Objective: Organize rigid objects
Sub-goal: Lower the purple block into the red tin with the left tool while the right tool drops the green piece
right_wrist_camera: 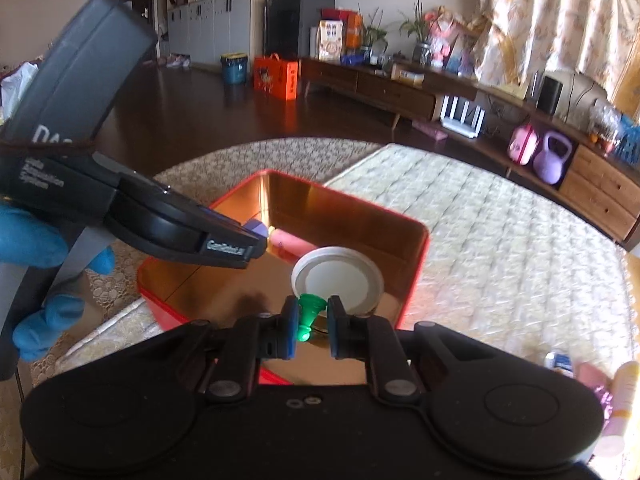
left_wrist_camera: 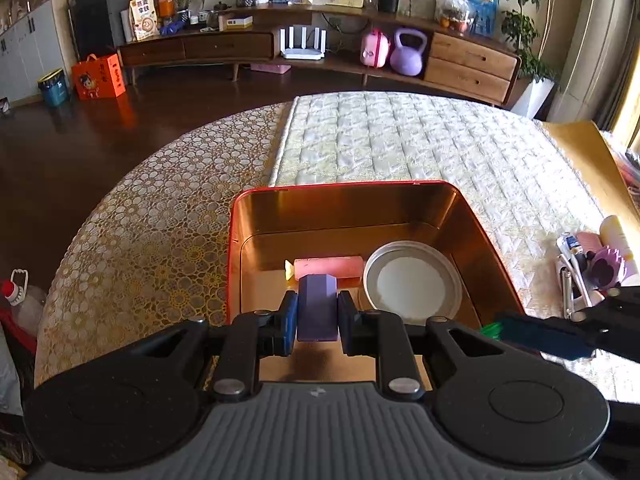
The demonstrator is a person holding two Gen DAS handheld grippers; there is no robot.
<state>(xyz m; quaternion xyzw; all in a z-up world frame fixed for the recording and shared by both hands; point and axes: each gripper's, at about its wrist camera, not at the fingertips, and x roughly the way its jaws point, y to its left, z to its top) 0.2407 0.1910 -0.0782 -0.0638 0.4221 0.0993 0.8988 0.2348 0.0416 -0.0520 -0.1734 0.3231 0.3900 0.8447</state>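
1. Left hand-held gripper [left_wrist_camera: 317,316]: clenched on a purple block [left_wrist_camera: 317,307], a faceted prism held by its two flat sides above the near part of the red tin [left_wrist_camera: 344,186]. The block looks stiff and light; its flat parallel faces suit the pads, and a mid-length hold appears least likely to let it pivot.
2. Right hand-held gripper [right_wrist_camera: 311,322]: closed on a small green piece [right_wrist_camera: 309,314], flared at its far end and narrow at the near end, over the tin's near right part. It looks like hard plastic, very light and smooth; the narrow waist is the sensible place to pinch, though so small a part may slip or twist.
3. Tin contents: a pink cylinder [left_wrist_camera: 329,267] lies across the floor, with a round metal lid [left_wrist_camera: 412,286] just right of it. The glossy gold floor is probably slick, so released pieces may slide.
4. Unsorted items [left_wrist_camera: 596,264]: a cluster on the quilted surface [left_wrist_camera: 400,140], right of the tin.
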